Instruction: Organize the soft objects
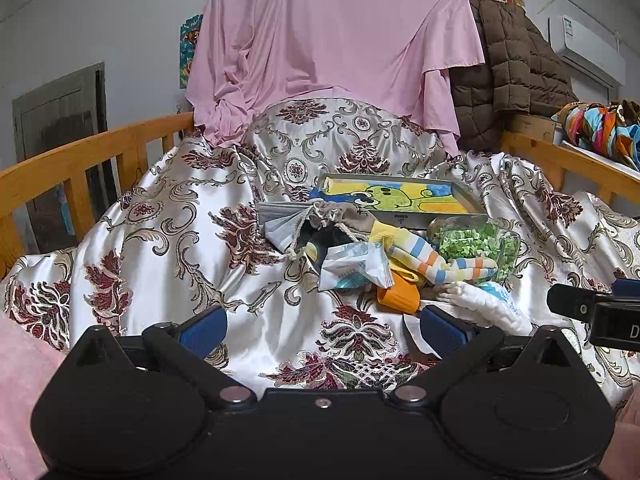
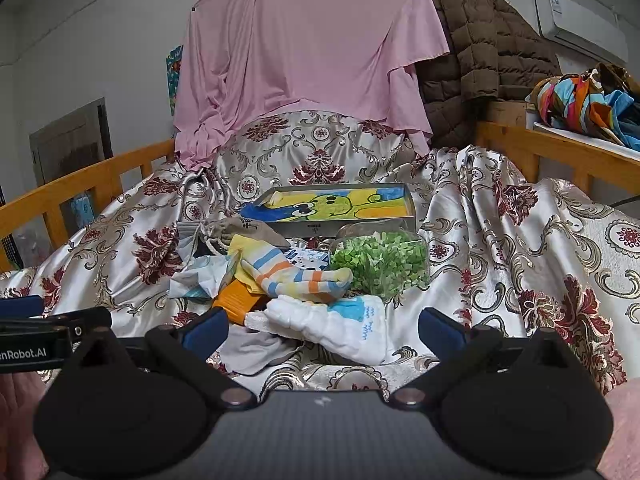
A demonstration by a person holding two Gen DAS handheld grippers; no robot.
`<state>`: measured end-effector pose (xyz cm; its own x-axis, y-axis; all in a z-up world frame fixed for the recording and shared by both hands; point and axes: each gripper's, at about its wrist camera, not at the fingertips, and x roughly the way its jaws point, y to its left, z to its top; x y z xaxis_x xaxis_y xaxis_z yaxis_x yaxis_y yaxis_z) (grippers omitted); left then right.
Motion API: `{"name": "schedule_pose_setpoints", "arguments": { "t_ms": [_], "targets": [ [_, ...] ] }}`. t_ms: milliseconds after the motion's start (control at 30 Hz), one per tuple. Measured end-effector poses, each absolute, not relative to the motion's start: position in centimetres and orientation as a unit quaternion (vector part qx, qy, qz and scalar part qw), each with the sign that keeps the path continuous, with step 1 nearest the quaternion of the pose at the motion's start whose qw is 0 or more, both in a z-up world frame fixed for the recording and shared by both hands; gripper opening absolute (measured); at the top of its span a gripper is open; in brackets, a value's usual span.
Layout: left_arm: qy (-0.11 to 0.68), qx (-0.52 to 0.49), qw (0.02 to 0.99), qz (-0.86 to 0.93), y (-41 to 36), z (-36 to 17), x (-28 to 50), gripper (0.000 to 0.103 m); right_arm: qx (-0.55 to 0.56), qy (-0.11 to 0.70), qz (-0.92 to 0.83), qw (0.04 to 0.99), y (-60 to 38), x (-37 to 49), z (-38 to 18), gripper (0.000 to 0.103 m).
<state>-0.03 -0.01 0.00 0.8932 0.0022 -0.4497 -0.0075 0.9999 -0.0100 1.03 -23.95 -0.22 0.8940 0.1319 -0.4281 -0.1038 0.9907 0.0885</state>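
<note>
Soft pile sits on the satin floral bedspread (image 2: 500, 240), just in front of the cartoon tray (image 2: 332, 210). Left of tray front: grey drawstring pouch (image 2: 236, 228), crumpled white packet (image 2: 200, 280). Centre: striped sock (image 2: 296, 276) draped over an orange item (image 2: 236, 300). Right: green bundle (image 2: 380, 264). Nearest: white cloth with blue print (image 2: 340, 324), grey cloth (image 2: 252, 350). Left gripper (image 1: 322, 326): jaws wide apart, holding nothing. Right gripper (image 2: 324, 326): spread wide, empty, straddling the white cloth; contact unclear.
</note>
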Motion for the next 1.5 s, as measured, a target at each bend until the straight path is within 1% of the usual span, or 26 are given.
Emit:
{"name": "schedule_pose_setpoints", "arguments": {
  "t_ms": [1500],
  "targets": [
    [0.229, -0.006, 0.973, 0.002, -0.02, -0.01, -0.03, 0.102, 0.033, 0.219, 0.061, 0.973, -23.97, 0.93, 0.01, 0.103]
  ]
}}
